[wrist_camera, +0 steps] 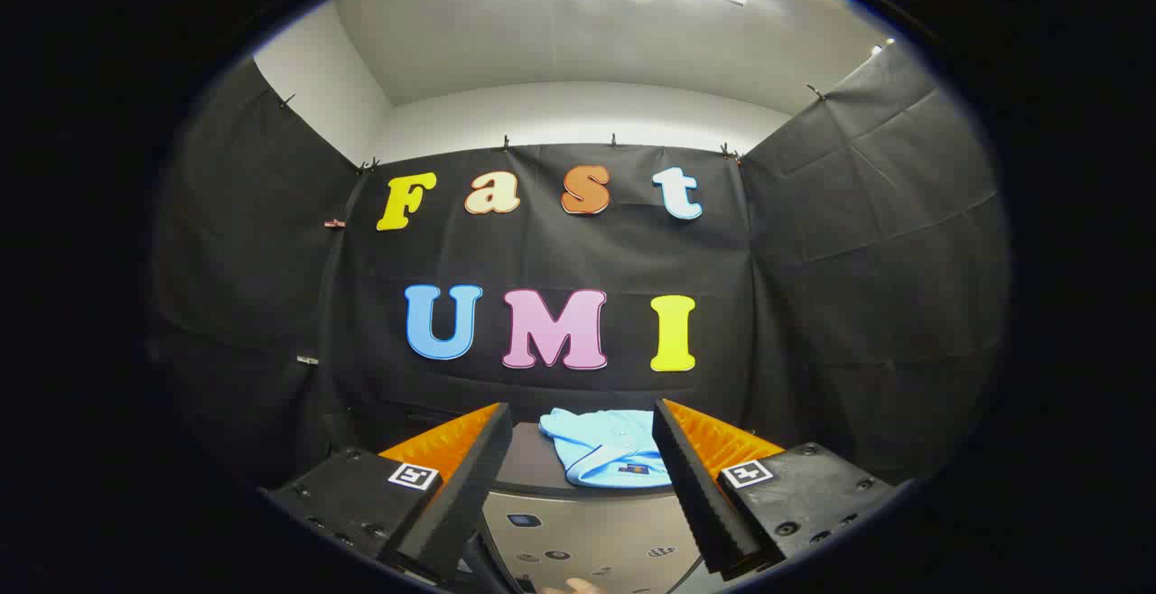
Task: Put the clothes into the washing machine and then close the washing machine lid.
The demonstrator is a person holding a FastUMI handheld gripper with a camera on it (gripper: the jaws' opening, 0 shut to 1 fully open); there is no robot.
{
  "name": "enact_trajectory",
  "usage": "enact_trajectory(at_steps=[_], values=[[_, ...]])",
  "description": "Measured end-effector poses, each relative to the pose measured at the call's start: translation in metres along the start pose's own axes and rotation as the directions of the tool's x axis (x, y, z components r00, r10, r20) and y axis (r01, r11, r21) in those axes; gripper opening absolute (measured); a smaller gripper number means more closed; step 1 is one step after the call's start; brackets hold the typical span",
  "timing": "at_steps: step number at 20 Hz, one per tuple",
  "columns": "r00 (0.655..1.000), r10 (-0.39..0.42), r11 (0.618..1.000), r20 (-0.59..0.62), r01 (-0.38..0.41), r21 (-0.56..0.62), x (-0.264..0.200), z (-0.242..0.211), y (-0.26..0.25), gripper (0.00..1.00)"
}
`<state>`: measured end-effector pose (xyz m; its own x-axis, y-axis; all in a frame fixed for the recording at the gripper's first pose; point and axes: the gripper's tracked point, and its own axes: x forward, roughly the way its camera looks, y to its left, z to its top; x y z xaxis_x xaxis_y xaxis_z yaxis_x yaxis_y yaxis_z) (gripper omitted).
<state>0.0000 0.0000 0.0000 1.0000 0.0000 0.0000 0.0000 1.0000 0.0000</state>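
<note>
Black cloth walls are seen on three sides of the booth, with a white wall and a lit ceiling panel above them. The tool (582,477) is held level, its two fingers (470,477) spread well apart, with nothing gripped between them and no contact made with any object. Between the fingers and just below them, the pale top panel of the washing machine (587,540) is shown, marked with small dark symbols and buttons; whether its lid is raised or lowered cannot be told. At the lowest point of that panel, a small part of a hand (578,587) is glimpsed. Just ahead of the fingertips, a dark counter (528,463) is seen, running back to the rear cloth wall. On this surface a folded light blue garment (610,450) is laid flat, nearer to the right finger than to the left, with a small dark tag visible at its near edge. The garment is partly hidden behind the right finger and is not touched by the tool.
</note>
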Motion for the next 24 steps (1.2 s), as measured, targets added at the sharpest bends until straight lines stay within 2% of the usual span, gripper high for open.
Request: enact_trajectory(at_steps=[24], values=[[1.000, -0.017, 1.000, -0.023, 0.017, -0.009, 0.014, -0.009, -0.002, 0.98]])
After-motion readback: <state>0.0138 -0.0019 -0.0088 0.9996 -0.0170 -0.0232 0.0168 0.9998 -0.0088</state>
